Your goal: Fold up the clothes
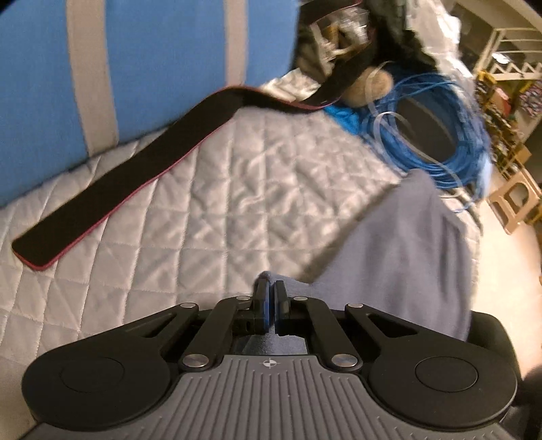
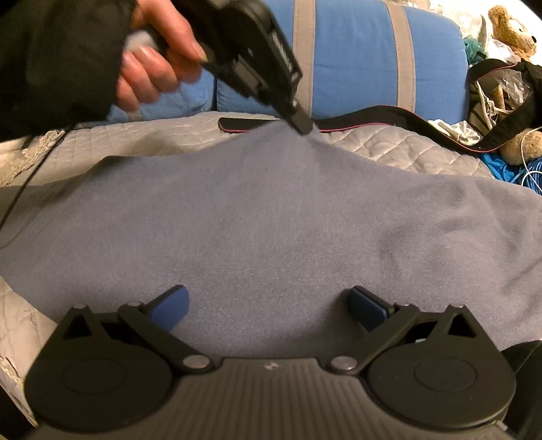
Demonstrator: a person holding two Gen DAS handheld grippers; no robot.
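Observation:
A grey-blue fleece garment (image 2: 271,216) lies spread across the quilted bed. In the left wrist view my left gripper (image 1: 270,287) is shut on a raised fold of that garment (image 1: 399,243), which hangs down to the right. The right wrist view shows the same left gripper (image 2: 303,127), held by a hand (image 2: 152,67), pinching the garment's far edge and lifting it into a peak. My right gripper (image 2: 267,304) is open just above the near part of the garment, nothing between its blue pads (image 2: 172,304).
A long black strap (image 1: 111,189) with red edging lies on the white quilt (image 1: 203,210). A blue pillow (image 2: 355,54) with grey stripes lines the back. A coil of blue cable (image 1: 433,135), a teddy bear (image 2: 511,30) and bags clutter the right side.

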